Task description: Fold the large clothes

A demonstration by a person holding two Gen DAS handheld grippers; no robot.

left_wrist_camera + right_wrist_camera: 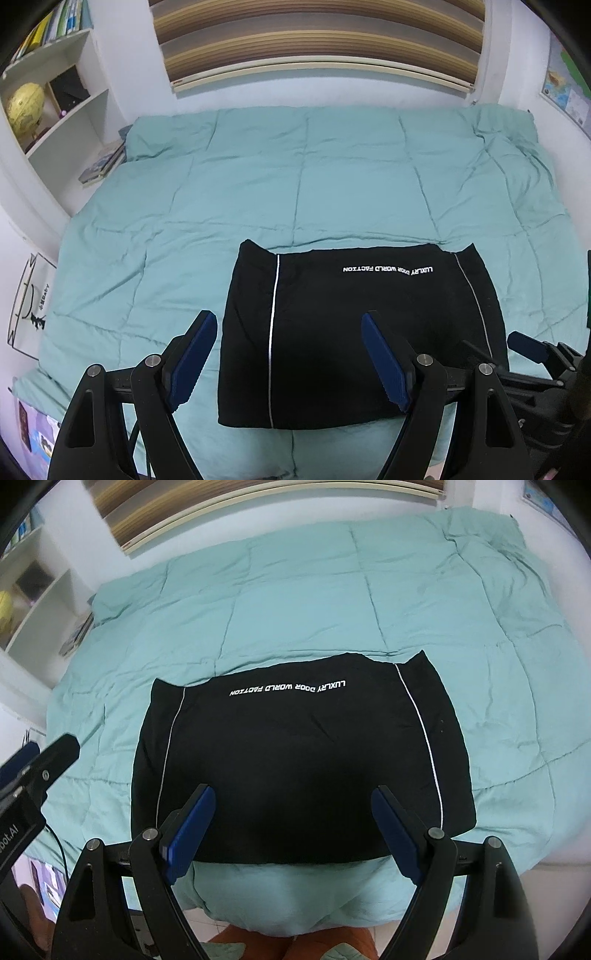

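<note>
Black folded garment (pixel 362 339) at teal quilt (pixel 258 177) near edge, both grippers' fingers (pixel 192 354) spread.

The folded garment (pixel 362 339) lies flat on the bed (pixel 295 177), near its front edge, lettering toward the far side. Behind the garment the bed runs back to the wall, under the window blind (pixel 317 48). Left of the bed stands a shelf (pixel 62 96) holding a globe (pixel 26 107); books (pixel 103 164) lie at the bed's far left corner. The left tongs (pixel 290 354) hang over the garment's near left edge, the right tongs (pixel 293 829) over its near middle, both spread apart and clear of it.
</note>
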